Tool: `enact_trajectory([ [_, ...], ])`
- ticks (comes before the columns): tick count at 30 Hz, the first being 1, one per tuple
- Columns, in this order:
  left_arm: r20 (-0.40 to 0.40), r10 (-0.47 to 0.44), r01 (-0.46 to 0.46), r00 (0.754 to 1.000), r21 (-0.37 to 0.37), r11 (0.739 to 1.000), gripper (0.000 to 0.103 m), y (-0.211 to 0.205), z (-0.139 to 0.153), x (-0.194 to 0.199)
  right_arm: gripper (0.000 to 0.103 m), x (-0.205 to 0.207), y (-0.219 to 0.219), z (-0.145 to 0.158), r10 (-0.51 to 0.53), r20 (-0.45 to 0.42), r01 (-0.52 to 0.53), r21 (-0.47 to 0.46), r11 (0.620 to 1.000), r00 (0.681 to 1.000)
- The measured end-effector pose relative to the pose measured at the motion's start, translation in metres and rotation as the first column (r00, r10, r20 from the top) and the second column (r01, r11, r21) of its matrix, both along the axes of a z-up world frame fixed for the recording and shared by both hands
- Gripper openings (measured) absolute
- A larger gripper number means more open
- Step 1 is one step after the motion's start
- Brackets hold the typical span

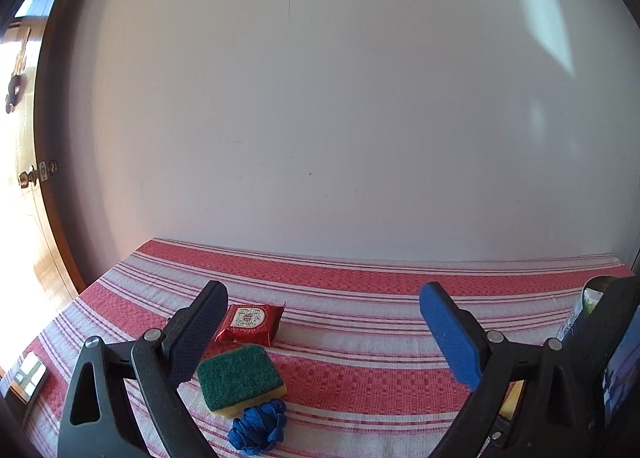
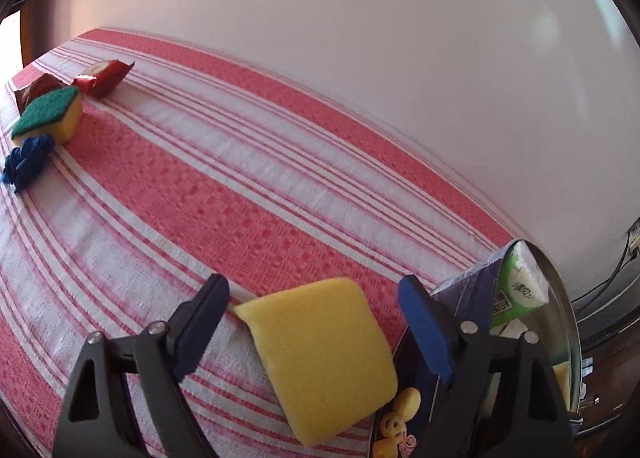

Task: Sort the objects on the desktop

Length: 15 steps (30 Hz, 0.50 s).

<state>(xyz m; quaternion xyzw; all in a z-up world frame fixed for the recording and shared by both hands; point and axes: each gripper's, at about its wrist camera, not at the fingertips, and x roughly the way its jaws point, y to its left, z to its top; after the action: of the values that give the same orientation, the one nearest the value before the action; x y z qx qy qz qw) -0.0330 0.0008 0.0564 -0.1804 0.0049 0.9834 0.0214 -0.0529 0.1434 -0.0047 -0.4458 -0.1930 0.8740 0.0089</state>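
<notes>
In the right wrist view a plain yellow sponge (image 2: 324, 354) lies tilted between the fingers of my right gripper (image 2: 312, 332). A gap shows on both sides of it, so the pads are not pressing and the gripper is open. Far left on the striped cloth sit a green-topped sponge (image 2: 48, 114), a blue cord bundle (image 2: 28, 162), a red packet (image 2: 104, 76) and a brown packet (image 2: 34, 92). My left gripper (image 1: 324, 334) is open and empty above the cloth. Near its left finger are the red packet (image 1: 250, 322), green-topped sponge (image 1: 240, 378) and blue cord bundle (image 1: 258, 426).
A round metal tin (image 2: 564, 318) at the table's right end holds a green tissue pack (image 2: 516, 294) and a purple packet (image 2: 468, 290). A dark packet with yellow figures (image 2: 396, 422) lies under the sponge's lower edge. A phone (image 1: 28, 376) lies at the left edge, and a wall runs behind the table.
</notes>
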Motion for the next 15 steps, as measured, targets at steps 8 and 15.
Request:
enact_trajectory([
  [8, -0.01, -0.004, 0.004, 1.0, -0.008, 1.0, 0.098, 0.003, -0.001, 0.003, 0.05, 0.04, 0.026, 0.031, -0.028, -0.099, 0.016, -0.129, 0.992, 0.995],
  [15, 0.006, -0.013, 0.013, 1.0, -0.012, 1.0, 0.098, 0.006, -0.004, 0.002, 0.048, 0.118, 0.081, 0.11, -0.216, -0.451, 0.087, -0.29, 0.953, 0.866],
])
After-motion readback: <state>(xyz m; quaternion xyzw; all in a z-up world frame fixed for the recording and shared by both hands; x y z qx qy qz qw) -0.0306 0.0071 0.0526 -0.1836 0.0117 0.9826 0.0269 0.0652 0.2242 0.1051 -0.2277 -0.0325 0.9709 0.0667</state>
